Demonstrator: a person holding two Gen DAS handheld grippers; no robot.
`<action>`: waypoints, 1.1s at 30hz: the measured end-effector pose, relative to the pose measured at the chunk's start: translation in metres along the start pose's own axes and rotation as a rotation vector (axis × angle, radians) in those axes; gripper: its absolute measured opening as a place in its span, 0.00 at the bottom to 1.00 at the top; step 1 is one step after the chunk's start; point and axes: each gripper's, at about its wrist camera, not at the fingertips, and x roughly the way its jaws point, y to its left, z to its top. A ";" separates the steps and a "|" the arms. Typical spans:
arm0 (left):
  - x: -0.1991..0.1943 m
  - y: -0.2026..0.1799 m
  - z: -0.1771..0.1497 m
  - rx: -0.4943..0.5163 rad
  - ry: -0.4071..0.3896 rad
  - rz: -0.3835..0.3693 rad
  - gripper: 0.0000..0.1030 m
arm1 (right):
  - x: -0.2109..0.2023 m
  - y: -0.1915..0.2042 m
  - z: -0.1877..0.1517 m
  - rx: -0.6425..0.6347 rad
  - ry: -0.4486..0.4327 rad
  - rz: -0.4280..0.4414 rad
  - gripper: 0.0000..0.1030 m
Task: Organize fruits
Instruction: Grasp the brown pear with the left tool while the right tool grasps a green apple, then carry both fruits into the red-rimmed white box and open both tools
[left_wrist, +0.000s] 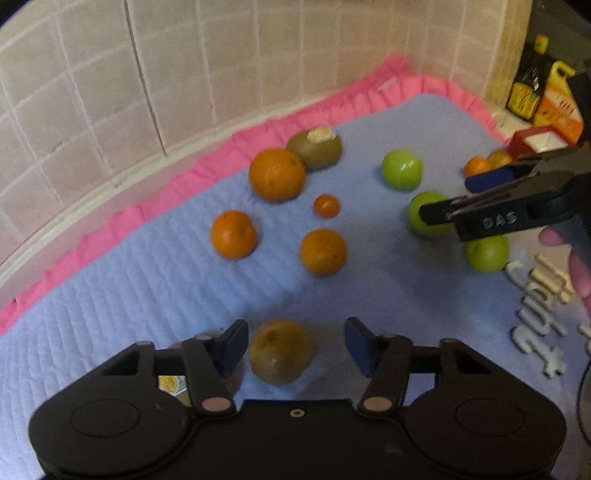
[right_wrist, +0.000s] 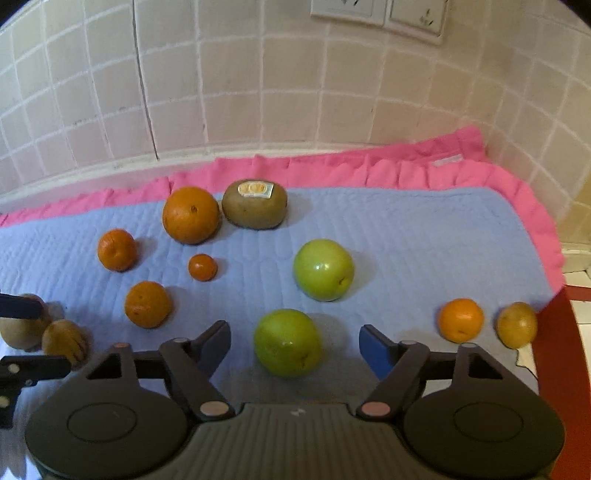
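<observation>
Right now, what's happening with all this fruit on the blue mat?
A person is sorting fruit with a handheld gripper in each hand. The left gripper is open around a kiwi, not yet closed on it. The right gripper is open around a green apple. Oranges, another kiwi and a second green apple lie scattered on the blue mat.

A pale blue quilted mat (right_wrist: 406, 236) with ribbed stitching carries a bright pink ruffled border (right_wrist: 369, 166). On it lie glossy green apples (right_wrist: 323, 269), orange citrus (right_wrist: 191, 214) and brown kiwis (right_wrist: 255, 209).
</observation>
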 end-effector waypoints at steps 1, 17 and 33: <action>0.005 0.000 0.000 -0.002 0.017 0.005 0.64 | 0.004 0.000 0.001 -0.006 0.003 0.006 0.75; 0.019 -0.002 -0.005 0.026 0.005 0.118 0.45 | 0.029 -0.005 0.002 0.012 0.058 0.058 0.48; -0.063 -0.113 0.102 0.179 -0.308 -0.073 0.45 | -0.130 -0.129 -0.023 0.275 -0.224 -0.085 0.48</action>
